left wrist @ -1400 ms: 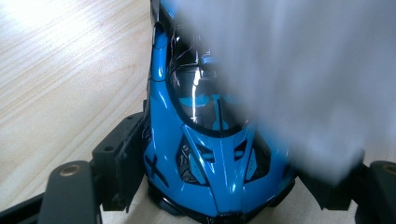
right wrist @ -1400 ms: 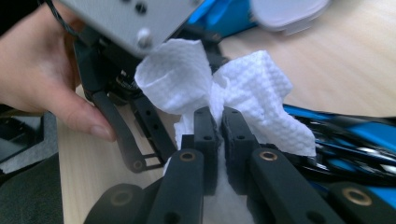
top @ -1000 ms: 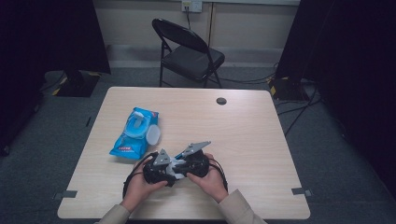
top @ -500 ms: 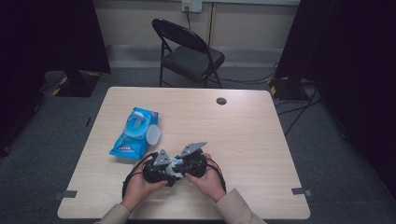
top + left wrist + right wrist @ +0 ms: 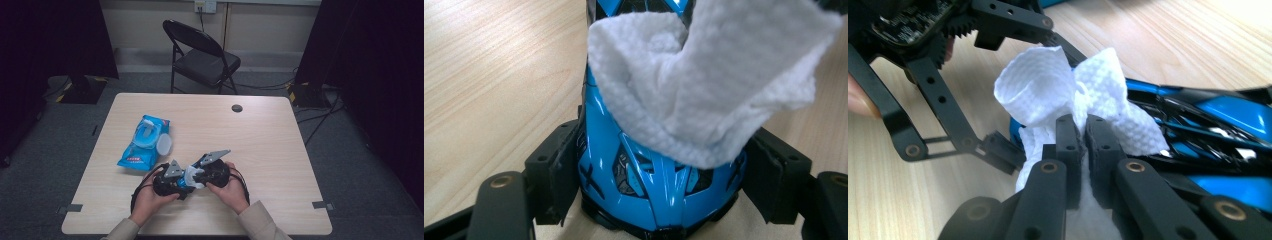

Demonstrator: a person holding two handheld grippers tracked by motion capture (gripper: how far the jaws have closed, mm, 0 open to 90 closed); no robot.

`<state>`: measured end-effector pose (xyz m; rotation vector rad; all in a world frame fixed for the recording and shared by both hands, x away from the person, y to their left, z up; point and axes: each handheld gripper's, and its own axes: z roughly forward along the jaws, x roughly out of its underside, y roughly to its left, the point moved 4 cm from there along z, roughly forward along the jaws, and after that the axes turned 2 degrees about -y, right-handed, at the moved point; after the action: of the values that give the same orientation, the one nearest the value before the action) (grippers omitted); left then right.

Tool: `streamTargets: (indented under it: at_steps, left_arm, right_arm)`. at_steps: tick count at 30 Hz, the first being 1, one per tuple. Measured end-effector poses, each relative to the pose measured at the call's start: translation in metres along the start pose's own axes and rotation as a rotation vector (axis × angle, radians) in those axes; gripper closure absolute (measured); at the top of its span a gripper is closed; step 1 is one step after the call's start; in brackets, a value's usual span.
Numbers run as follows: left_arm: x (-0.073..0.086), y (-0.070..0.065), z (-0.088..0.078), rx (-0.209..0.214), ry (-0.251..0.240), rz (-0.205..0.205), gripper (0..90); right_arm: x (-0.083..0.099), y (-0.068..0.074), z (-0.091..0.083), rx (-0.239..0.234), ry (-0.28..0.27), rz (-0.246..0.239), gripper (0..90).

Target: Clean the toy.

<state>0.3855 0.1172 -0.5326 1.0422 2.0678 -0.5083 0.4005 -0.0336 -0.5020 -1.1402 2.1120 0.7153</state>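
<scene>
At the table's front, my left gripper is shut on a glossy blue and black toy car, one pad on each flank. My right gripper is shut on a crumpled white wipe and lays it on the car's top. In the left gripper view the wipe drapes over the car's upper half. From above, the two grippers meet nose to nose, the right gripper angled in from the right, with the wipe between them.
A blue pack of wipes with its white lid flipped open lies on the wooden table, left of centre. A small black round cap sits near the far edge. A folding chair stands beyond the table.
The right gripper has shifted slightly over the car with the wipe in it. The left gripper and the car have stayed put.
</scene>
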Motion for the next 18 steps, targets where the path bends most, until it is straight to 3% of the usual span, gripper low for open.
streamTargets:
  at_steps: [12, 18]
  left_arm:
    - [0.0, 0.0, 0.0, 0.002, 0.002, -0.001, 25.0]
    - [0.0, 0.0, 0.0, 0.001, 0.0, 0.0, 25.0]
  right_arm:
    - [0.012, -0.023, -0.014, 0.038, -0.006, 0.054, 86.5]
    - [0.012, -0.026, -0.017, 0.051, 0.0, 0.054, 86.6]
